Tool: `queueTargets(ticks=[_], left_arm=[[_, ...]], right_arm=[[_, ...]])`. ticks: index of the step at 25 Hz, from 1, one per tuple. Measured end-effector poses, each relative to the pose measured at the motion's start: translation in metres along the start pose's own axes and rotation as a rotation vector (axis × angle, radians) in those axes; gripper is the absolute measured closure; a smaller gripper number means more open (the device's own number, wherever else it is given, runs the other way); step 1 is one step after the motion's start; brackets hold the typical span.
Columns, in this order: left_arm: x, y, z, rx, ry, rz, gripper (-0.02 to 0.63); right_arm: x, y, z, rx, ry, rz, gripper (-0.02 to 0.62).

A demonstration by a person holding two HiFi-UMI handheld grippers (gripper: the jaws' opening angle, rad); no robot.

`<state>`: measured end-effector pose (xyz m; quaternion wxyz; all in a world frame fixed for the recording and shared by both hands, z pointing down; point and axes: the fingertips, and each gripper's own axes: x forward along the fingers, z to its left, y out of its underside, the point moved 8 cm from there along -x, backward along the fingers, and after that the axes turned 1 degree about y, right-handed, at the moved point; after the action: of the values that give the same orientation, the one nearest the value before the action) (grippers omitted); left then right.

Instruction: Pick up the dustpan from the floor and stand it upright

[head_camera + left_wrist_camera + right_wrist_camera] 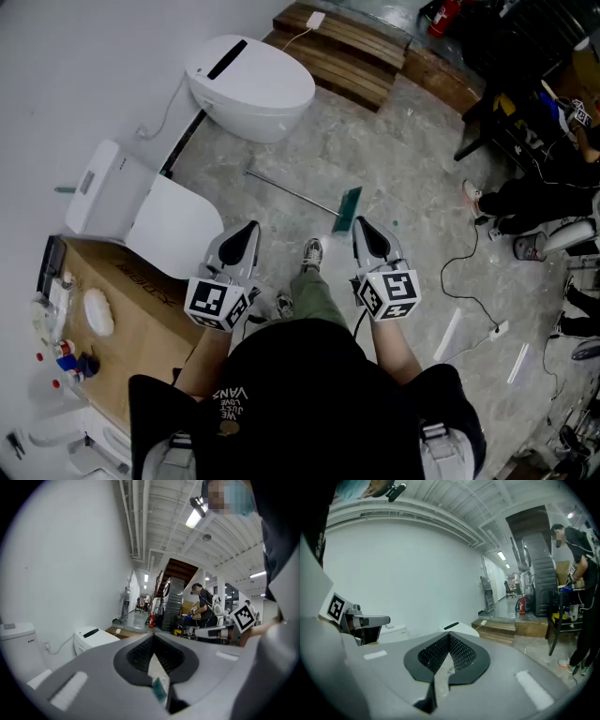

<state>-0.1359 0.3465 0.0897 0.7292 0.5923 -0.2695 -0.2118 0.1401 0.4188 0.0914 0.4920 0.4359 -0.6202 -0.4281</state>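
The dustpan (348, 210) lies flat on the concrete floor, a green pan with a long thin metal handle (291, 190) running off to the left. My left gripper (247, 231) and right gripper (361, 225) hover side by side above the floor, near the person's body, both shut and empty. The right gripper's tip is close to the pan in the head view, but higher up. In the left gripper view the jaws (153, 645) are pressed together, and a sliver of the green pan (160, 689) shows below them. The right gripper's jaws (449, 642) are also together, pointing at the white wall.
A white toilet (249, 84) stands by the wall beyond the handle, a second one (141, 211) at the left next to a cardboard box (127, 314). Wooden pallets (349, 45) lie at the back. A cable (467, 298), a chair and people's legs (536, 199) are at the right.
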Motion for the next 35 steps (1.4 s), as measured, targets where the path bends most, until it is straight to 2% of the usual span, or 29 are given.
queueTargets(ticks=[8, 13, 18, 19, 20, 21, 24, 26, 31, 35], left_arm=[[-0.033, -0.004, -0.004, -0.011, 0.004, -0.012, 0.555], [-0.035, -0.008, 0.0, -0.027, -0.015, -0.029, 0.554], [-0.031, 0.0, 0.01, -0.058, -0.057, -0.025, 0.554], [-0.029, 0.003, 0.011, -0.07, -0.061, -0.02, 0.554], [-0.026, 0.006, 0.012, -0.083, -0.061, -0.015, 0.554], [-0.021, 0.009, 0.013, -0.096, -0.06, -0.009, 0.554], [-0.004, 0.014, 0.016, -0.138, -0.067, 0.005, 0.551], [0.012, 0.016, 0.017, -0.159, -0.079, 0.016, 0.545], [0.054, 0.023, 0.018, -0.241, -0.117, 0.04, 0.43], [0.088, 0.029, 0.021, -0.277, -0.155, 0.06, 0.428]], right_arm=[[-0.019, -0.004, 0.034, -0.006, -0.026, -0.016, 0.595], [-0.017, -0.009, 0.036, 0.006, -0.044, -0.051, 0.594], [-0.005, -0.01, 0.035, -0.018, -0.063, -0.039, 0.591], [-0.002, -0.009, 0.033, -0.029, -0.07, -0.031, 0.571], [0.001, -0.008, 0.031, -0.041, -0.076, -0.019, 0.52], [0.005, -0.006, 0.028, -0.053, -0.081, -0.006, 0.508], [0.015, -0.002, 0.014, -0.084, -0.104, 0.029, 0.508], [0.023, -0.001, 0.0, -0.093, -0.12, 0.053, 0.477], [0.046, 0.003, -0.036, -0.109, -0.156, 0.114, 0.446], [0.071, 0.01, -0.062, -0.123, -0.21, 0.164, 0.425]])
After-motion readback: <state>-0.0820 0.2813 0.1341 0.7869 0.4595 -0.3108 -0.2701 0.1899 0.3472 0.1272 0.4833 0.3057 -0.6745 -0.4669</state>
